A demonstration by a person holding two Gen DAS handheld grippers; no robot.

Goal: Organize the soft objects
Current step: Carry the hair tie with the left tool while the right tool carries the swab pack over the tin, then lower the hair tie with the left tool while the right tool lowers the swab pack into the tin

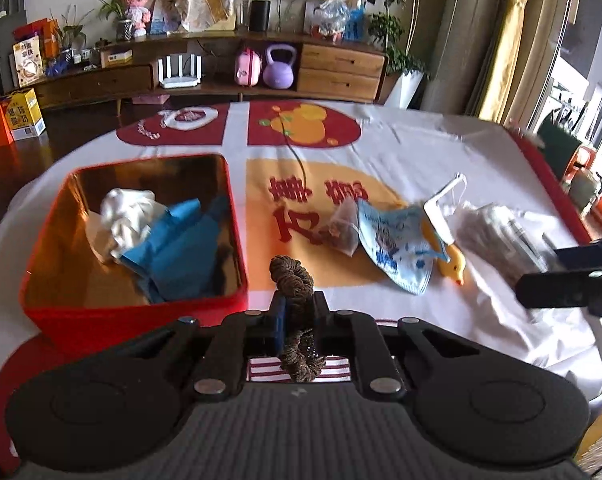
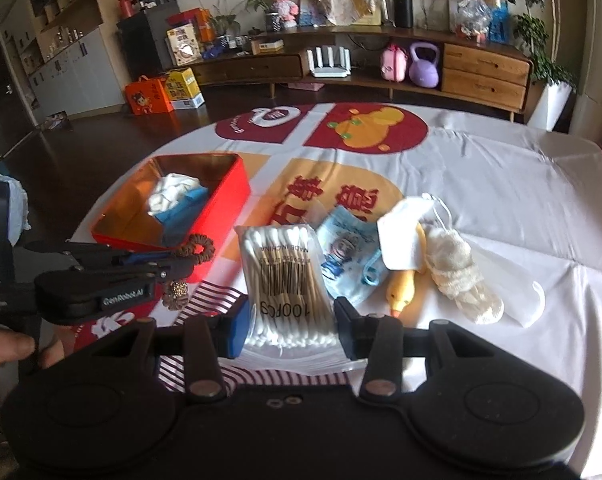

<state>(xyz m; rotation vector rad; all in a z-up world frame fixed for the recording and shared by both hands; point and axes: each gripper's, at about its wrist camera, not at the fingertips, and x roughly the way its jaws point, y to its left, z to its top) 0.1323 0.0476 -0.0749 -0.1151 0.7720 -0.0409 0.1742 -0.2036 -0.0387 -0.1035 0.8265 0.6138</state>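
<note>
A round worktop [image 2: 501, 184] draped in white cloth with red and orange prints fills a living room. The left gripper [image 1: 297, 312] has its jaws clamped on a brown coiled hair tie [image 1: 293, 280], lifted beside a red rectangular tin [image 1: 137, 312]. The right gripper [image 2: 287, 320] has its jaws half open around a clear bag of cotton swabs [image 2: 285, 268]; whether they touch it is unclear. The tin holds white cloth [image 1: 125, 216] and blue cloth [image 1: 181, 248]. A wooden sideboard [image 2: 485, 72] stands behind.

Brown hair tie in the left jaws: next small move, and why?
Probably carry the brown hair tie left over the red tin and release. The left gripper is shut on it, clear of the cloth, and the tin already holds a white cloth and a blue one.
</note>
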